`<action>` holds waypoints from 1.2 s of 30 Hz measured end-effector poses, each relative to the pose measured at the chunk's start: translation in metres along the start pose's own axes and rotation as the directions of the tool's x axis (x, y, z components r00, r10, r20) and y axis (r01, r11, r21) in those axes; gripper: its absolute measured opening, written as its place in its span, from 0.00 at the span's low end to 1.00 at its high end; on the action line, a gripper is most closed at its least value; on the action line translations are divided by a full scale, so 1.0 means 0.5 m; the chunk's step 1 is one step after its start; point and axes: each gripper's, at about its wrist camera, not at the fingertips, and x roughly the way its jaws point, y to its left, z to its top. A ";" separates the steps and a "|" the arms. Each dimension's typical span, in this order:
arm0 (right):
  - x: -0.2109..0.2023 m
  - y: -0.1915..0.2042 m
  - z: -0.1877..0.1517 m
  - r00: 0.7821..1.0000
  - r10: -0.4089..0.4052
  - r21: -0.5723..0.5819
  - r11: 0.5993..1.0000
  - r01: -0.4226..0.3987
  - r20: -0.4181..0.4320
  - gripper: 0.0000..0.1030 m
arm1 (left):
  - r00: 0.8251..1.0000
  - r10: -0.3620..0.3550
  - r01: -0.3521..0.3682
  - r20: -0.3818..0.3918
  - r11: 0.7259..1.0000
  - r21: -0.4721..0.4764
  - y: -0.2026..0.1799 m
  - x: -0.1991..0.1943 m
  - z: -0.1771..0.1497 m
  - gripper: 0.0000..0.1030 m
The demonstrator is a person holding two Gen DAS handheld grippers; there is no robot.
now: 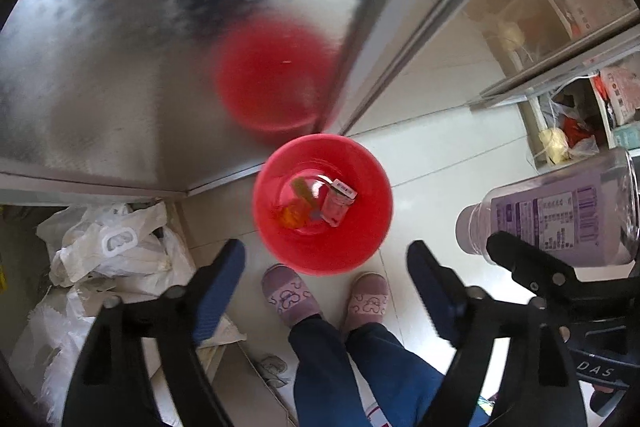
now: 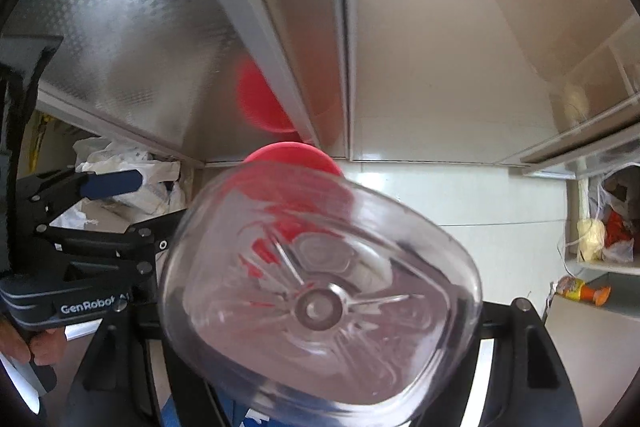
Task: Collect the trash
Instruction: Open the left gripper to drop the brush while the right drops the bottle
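A brushed-metal cabinet front [image 1: 120, 67] fills the upper left of the left wrist view, its sheen carrying a blurred red reflection of the bin below. Pale floor tiles [image 1: 440, 155] spread out to its right and run toward open shelving [image 1: 580, 87] cluttered with bags and packets. In the corner at lower left lies a heap of crumpled white plastic bags [image 1: 112, 251]. At the centre of the floor, right against the cabinet's corner, stands a round red trash bin [image 1: 322, 205], seen from straight above; inside it rest a small clear packet [image 1: 339, 205] and an orange scrap [image 1: 294, 215]. The person stands just beside the bin, dark blue trouser legs [image 1: 340, 367] ending in two pink slippers [image 1: 290, 297] close to its rim. The left gripper [image 1: 326, 291] points down above the bin and slippers, its blue-padded fingers [image 1: 218, 291] spread wide with nothing between them. The right gripper [image 1: 520, 263] pinches an empty clear plastic bottle [image 2: 320, 291] with a purple label, held to the right of the bin and higher than it; in the right wrist view the bottle's moulded base fills the lower frame, the red rim showing behind and through it. A small orange-and-yellow wrapper [image 2: 580, 289] lies on a ledge at far right.
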 end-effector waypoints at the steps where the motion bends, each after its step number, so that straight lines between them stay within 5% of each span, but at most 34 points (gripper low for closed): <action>1: 0.002 0.006 0.003 1.000 0.007 -0.010 1.000 -0.007 -0.001 0.69 | 1.000 0.008 -0.008 0.006 1.000 -0.007 0.007 -0.001 -0.002 0.81; 14: 0.056 0.077 0.021 0.997 0.041 -0.130 0.990 -0.049 -0.069 0.69 | 0.994 0.112 -0.111 0.012 0.993 -0.043 0.096 0.019 -0.047 0.88; 28: 0.063 0.113 0.030 0.996 0.009 -0.178 0.984 -0.026 -0.092 0.69 | 0.992 0.125 -0.125 -0.001 0.988 -0.096 0.134 0.010 -0.061 0.88; 32: 0.063 0.123 0.033 0.995 0.010 -0.161 0.987 -0.025 -0.094 0.86 | 0.994 0.110 -0.110 -0.006 0.989 -0.104 0.130 -0.002 -0.058 0.88; 36: 0.041 0.123 0.031 0.997 0.002 -0.166 0.986 -0.015 -0.079 0.88 | 0.993 0.119 -0.118 0.009 0.989 -0.093 0.118 -0.032 -0.059 0.88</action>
